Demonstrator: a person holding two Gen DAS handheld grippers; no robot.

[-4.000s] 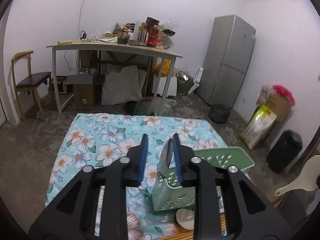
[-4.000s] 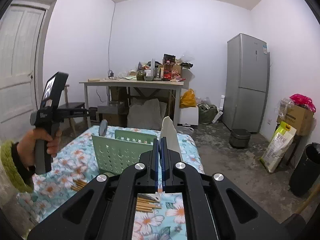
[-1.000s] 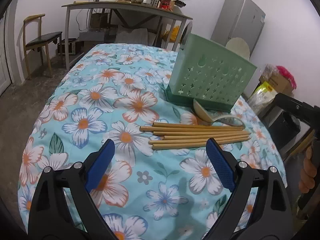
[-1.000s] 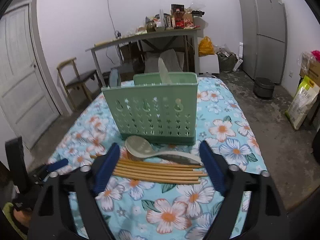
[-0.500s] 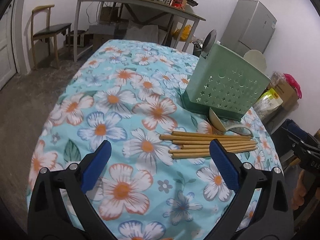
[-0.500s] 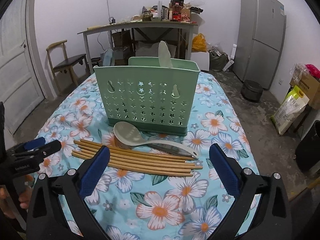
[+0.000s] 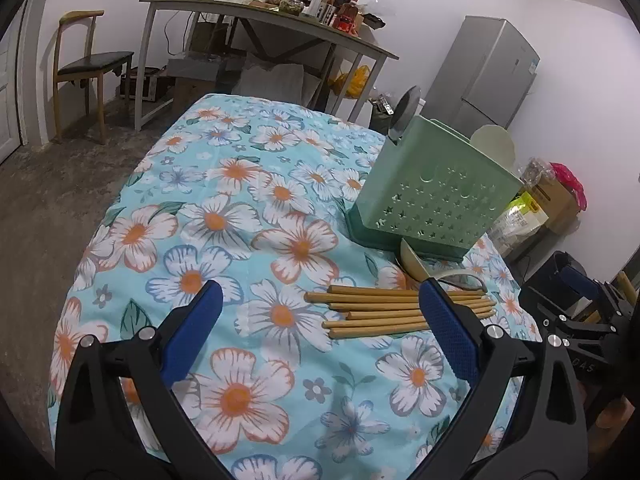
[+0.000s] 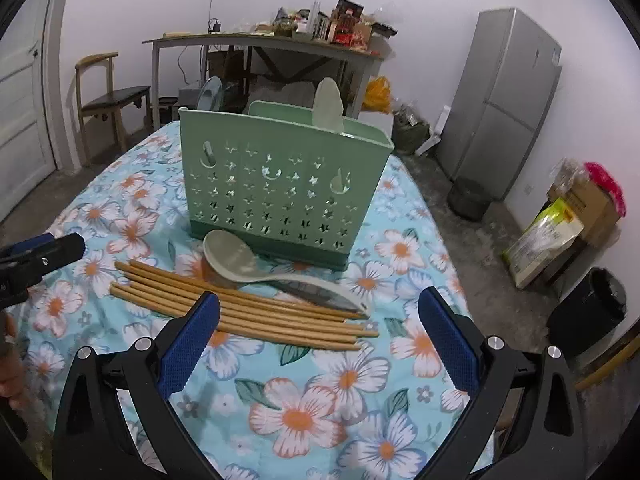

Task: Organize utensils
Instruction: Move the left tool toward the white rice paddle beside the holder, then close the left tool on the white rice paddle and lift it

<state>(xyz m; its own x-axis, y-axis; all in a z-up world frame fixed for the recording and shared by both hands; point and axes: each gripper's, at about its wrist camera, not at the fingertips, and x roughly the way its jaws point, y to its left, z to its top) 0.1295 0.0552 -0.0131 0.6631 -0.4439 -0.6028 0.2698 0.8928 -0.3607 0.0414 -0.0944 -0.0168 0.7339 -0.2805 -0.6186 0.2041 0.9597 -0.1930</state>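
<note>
A green perforated utensil holder stands on the floral tablecloth. Out of its top stick a metal spoon and a pale spatula. In front of it lie several wooden chopsticks side by side and a pale green ladle. My right gripper stands open just short of the chopsticks, nothing between its fingers. My left gripper is open too, with the chopsticks' ends near its right finger.
The floral tablecloth covers the whole table. The left gripper shows at the left edge of the right wrist view. Behind stand a cluttered desk, a chair, a fridge and a black bin.
Both grippers let go of the spoon and spatula, now standing in the holder, then came down over the table near the chopsticks with their jaws spread wide.
</note>
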